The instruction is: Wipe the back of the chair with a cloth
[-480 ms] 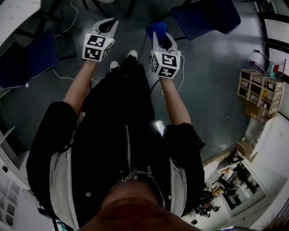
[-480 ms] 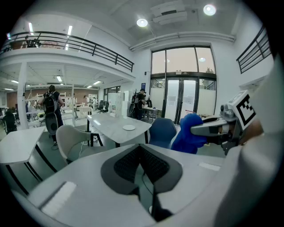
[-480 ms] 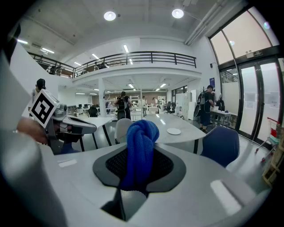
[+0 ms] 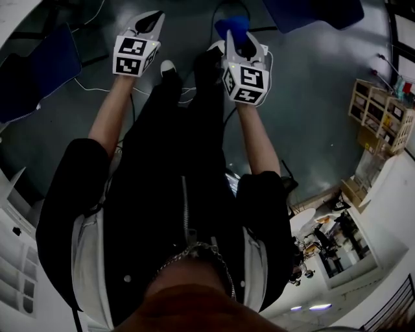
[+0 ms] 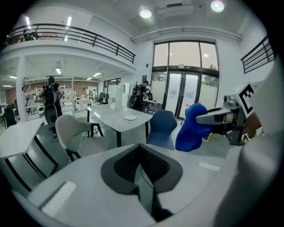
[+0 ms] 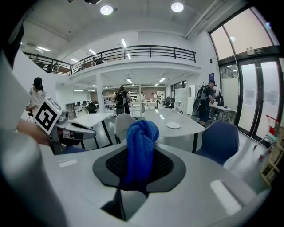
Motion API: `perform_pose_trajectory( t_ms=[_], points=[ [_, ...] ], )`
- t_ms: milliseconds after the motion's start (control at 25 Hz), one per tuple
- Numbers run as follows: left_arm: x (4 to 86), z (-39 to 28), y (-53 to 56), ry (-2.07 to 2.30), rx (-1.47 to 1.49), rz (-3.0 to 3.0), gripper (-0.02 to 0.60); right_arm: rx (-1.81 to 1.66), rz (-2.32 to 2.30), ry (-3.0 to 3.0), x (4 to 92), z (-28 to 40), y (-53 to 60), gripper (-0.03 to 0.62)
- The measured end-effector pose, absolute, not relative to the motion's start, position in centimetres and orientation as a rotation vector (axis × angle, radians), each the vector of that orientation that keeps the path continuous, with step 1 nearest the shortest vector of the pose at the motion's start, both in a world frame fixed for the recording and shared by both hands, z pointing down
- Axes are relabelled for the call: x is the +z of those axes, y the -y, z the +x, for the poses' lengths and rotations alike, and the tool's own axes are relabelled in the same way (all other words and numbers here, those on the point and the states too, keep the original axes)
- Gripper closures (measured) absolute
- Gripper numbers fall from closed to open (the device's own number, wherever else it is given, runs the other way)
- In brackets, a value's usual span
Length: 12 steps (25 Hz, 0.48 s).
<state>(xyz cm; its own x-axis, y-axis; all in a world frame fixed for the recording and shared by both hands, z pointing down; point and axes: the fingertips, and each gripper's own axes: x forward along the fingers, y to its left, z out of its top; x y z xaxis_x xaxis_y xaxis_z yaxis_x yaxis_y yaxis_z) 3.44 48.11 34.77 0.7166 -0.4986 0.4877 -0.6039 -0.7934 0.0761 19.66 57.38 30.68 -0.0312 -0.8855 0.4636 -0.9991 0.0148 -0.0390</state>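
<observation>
A blue cloth is bunched between the jaws of my right gripper, which is shut on it; the head view shows the cloth poking out past the right gripper. My left gripper is shut with nothing in it, held in the air to the left. A blue chair stands ahead on the right of the right gripper view, and the blue chair is also ahead in the left gripper view. Neither gripper touches a chair.
A pale chair and a white table with a plate stand beyond. In the head view, dark blue chairs sit at the left and top right, cables trail on the floor, and a wooden shelf unit is at the right. People stand far off.
Both grippers have shifted a little up the head view, the right one also slightly rightward with the cloth still in it. The person's feet have moved forward.
</observation>
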Motion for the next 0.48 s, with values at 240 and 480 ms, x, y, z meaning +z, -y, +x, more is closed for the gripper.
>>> perform_pose_trajectory(
  t_ms=[240, 480],
  points=[
    [33.8, 5.1, -46.2, 0.907, 0.651, 2.694, 0.571, 0.471, 1.956, 2.088, 28.6, 19.6, -54.9, 0.494],
    [33.3, 6.5, -41.8, 0.971, 0.636, 2.683, 0.571, 0.465, 1.878, 2.197, 28.8, 19.5, -49.1, 0.493]
  ],
)
